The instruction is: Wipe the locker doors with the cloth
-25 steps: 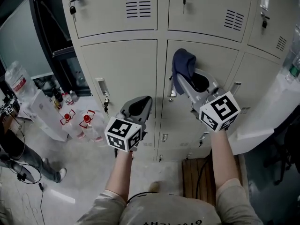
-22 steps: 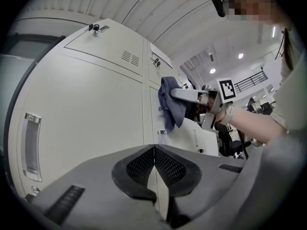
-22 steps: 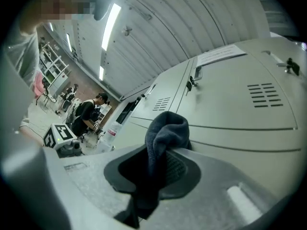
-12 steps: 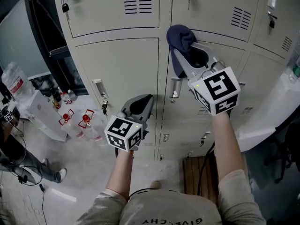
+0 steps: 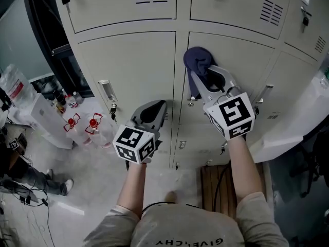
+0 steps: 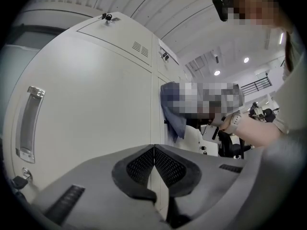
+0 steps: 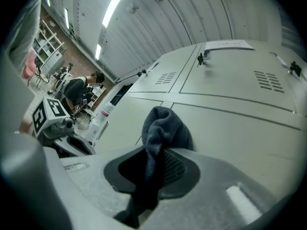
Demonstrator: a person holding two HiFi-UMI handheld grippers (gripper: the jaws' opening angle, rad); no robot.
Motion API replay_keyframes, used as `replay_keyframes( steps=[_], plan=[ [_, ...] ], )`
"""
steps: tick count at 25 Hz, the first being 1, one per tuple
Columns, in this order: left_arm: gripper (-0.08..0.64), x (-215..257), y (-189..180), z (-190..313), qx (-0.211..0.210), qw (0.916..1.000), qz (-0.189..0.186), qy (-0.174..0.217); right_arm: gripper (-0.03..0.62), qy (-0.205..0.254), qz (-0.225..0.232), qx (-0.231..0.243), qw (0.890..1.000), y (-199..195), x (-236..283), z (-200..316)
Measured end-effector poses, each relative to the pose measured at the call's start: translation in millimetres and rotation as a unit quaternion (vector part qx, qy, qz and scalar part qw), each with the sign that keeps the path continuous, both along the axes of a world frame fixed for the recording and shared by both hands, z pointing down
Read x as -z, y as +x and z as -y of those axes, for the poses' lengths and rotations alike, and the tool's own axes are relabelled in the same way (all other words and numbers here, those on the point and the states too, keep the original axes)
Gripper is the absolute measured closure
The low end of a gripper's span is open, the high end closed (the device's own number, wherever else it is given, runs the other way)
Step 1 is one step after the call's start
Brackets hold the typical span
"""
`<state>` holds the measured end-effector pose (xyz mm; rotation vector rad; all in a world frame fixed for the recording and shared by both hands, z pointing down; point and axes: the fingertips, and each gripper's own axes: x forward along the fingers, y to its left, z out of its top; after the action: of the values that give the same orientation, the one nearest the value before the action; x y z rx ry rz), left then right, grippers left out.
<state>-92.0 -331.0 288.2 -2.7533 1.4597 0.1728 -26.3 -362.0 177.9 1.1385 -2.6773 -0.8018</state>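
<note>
**Bank of cream-grey steel lockers** (image 5: 128, 71): vented upper doors and plain lower doors, meeting at a vertical seam.

**Lower locker door right of the seam** (image 5: 247, 66): the panel being wiped, with the cloth at its upper left corner.

**Right gripper** (image 7: 153, 163): a grey two-jaw tool. Its jaws pinch the cloth's tail, and the wad bulges past the tips.

**Left gripper** (image 6: 153, 150): jaws pressed together with nothing between them, held low before the left-hand door.

**Dark blue fleecy cloth** (image 5: 198, 60): bunched up and apparently pressed on the door face.

**Handling note (judgement):**
- Lead with the wad so that only fabric meets the paint, not the jaw tips.
- Use steady pressure and overlapping strokes.
- Ease around the slim metal pull handle (image 5: 105, 90) on each door.
</note>
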Motion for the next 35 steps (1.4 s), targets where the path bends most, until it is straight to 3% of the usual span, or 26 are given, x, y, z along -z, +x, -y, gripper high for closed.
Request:
replay_keyframes(
  steps=[5, 14, 27, 30, 35],
  plan=[
    [0.561, -8.0, 2.0, -0.6, 0.000, 1.0000, 0.002, -0.008, 0.535, -0.016, 0.005, -0.006, 1.000, 4.8, -27.8, 2.0],
    [0.561, -17.9, -7.9, -3.2, 0.012, 0.9998, 0.000, -0.018, 0.535, -0.027, 0.073, -0.009, 0.997, 14.4, -44.1, -1.6],
    [0.561, -26.8, -14.1, -3.1, 0.017, 0.9995, 0.000, -0.027, 0.535, -0.092, 0.053, -0.021, 0.994, 17.0, -121.0, 6.9],
    [0.561, -25.6, -11.5, -3.6, 0.014, 0.9996, 0.001, -0.026, 0.535, -0.089, 0.060, -0.010, 0.994, 19.3, -112.8, -1.0],
    [0.561, -12.5, -4.4, -3.0, 0.006, 0.9999, 0.006, -0.013, 0.535, -0.035, 0.085, 0.003, 0.996, 32.6, -48.6, -10.3]
  ],
)
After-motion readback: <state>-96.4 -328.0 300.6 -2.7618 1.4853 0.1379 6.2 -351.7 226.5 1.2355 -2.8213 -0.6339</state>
